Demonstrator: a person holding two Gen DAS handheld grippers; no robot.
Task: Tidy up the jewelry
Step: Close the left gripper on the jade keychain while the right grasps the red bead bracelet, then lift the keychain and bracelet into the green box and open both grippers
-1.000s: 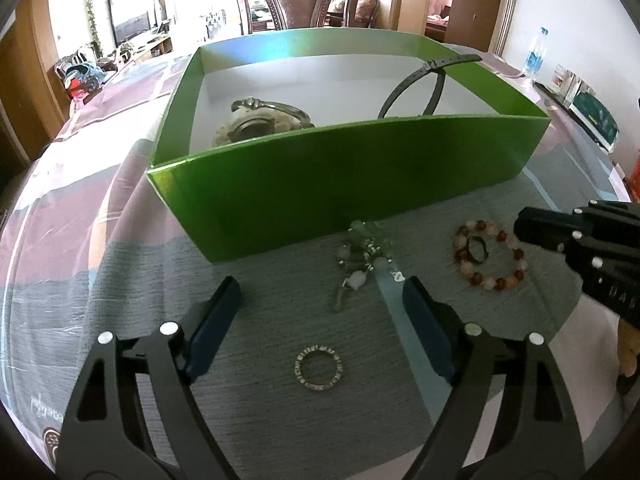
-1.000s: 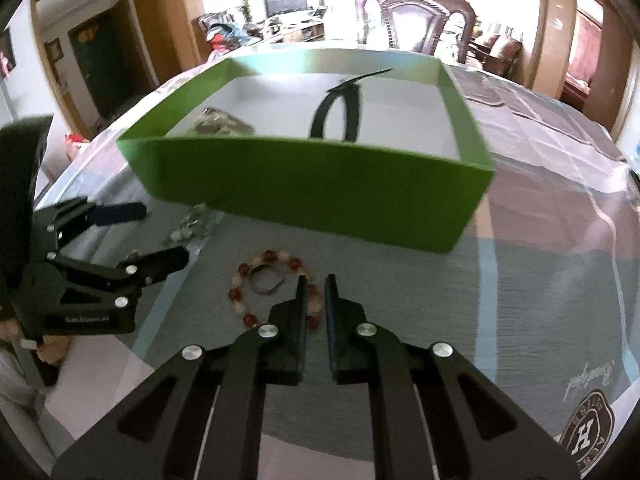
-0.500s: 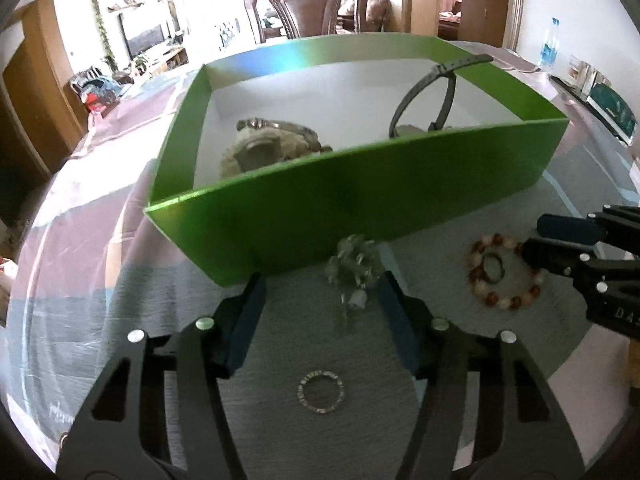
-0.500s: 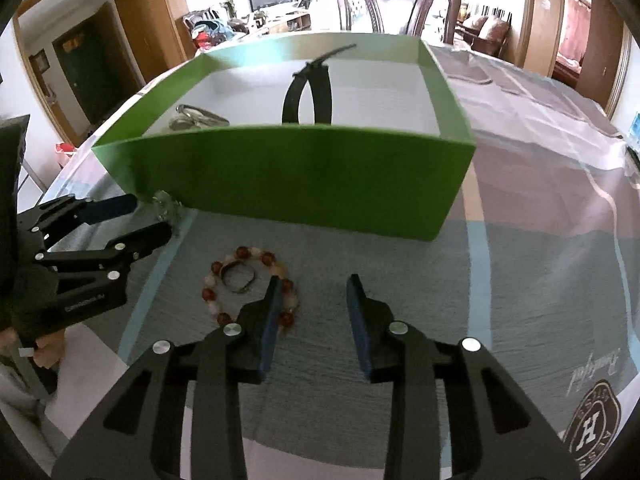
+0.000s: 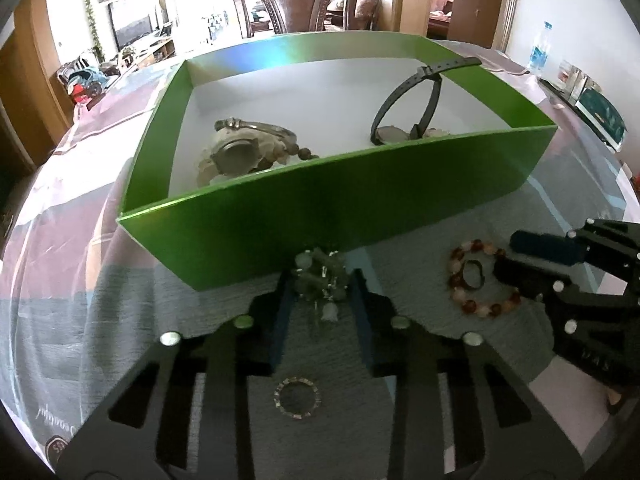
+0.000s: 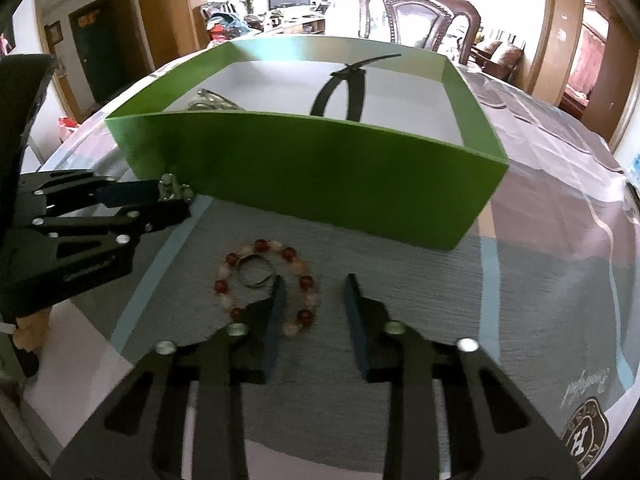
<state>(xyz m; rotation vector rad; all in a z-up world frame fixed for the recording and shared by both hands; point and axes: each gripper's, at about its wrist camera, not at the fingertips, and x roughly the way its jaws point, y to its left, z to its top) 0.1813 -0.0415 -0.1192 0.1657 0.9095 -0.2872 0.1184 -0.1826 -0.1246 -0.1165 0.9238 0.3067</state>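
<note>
My left gripper (image 5: 320, 276) is shut on a pale green bead bracelet (image 5: 320, 276) and holds it just above the cloth, close to the front wall of the green box (image 5: 360, 204). The bracelet also shows in the right wrist view (image 6: 174, 190). My right gripper (image 6: 314, 284) is open over the right side of a red and white bead bracelet (image 6: 264, 284) that lies flat with a small ring (image 6: 254, 272) inside it. A studded ring (image 5: 297, 397) lies on the cloth under my left gripper. The box holds a metal watch (image 5: 240, 152) and a black strap watch (image 5: 404, 120).
The box (image 6: 320, 176) stands on a grey, pink and white tablecloth (image 6: 540, 240). A dark wooden chair (image 5: 294, 8) stands behind the table. A water bottle (image 5: 538, 50) and small boxes (image 5: 600, 114) are at the far right edge.
My left gripper has closed on the green bead bracelet and lifted it towards the box. My right gripper has opened from shut and moved over the red bead bracelet.
</note>
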